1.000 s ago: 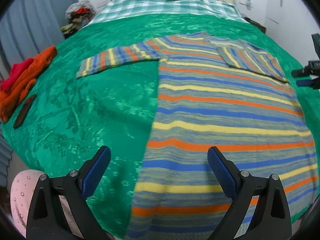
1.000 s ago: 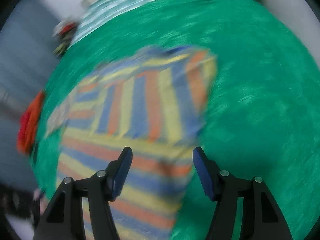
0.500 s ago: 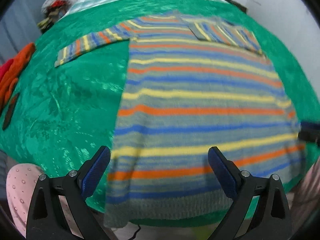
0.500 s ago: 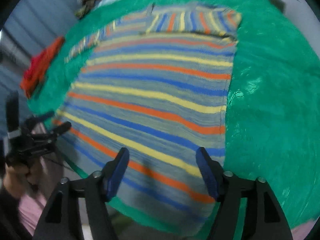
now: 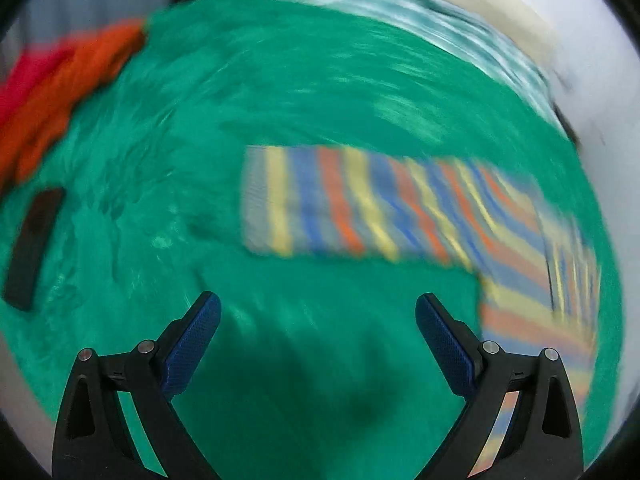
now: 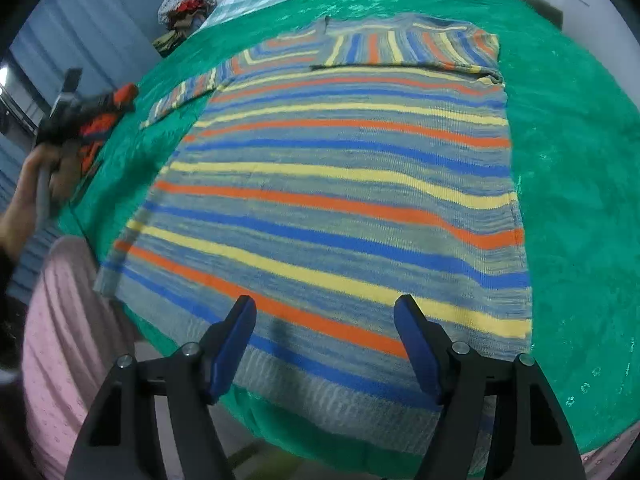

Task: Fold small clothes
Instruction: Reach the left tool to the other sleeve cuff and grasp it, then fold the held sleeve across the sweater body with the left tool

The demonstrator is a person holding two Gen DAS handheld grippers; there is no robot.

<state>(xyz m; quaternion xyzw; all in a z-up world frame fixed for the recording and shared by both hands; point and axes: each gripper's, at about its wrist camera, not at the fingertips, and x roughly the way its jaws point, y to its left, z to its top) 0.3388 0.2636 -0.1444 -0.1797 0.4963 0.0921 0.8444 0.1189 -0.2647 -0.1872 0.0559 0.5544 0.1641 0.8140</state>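
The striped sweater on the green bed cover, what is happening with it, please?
A person is folding the knitted sweater with blue, yellow and orange stripes, which lies flat on the shiny green bed cover. One sleeve is already folded across the chest; the other sleeve is spread out to the side. The left hand-held gripper is open over the bed cover near that sleeve. The right hand-held gripper is open above the hem. Neither holds anything.

I see the striped sweater (image 6: 340,184) lying flat on the bed (image 6: 580,160), hem at its near edge, one sleeve folded across.
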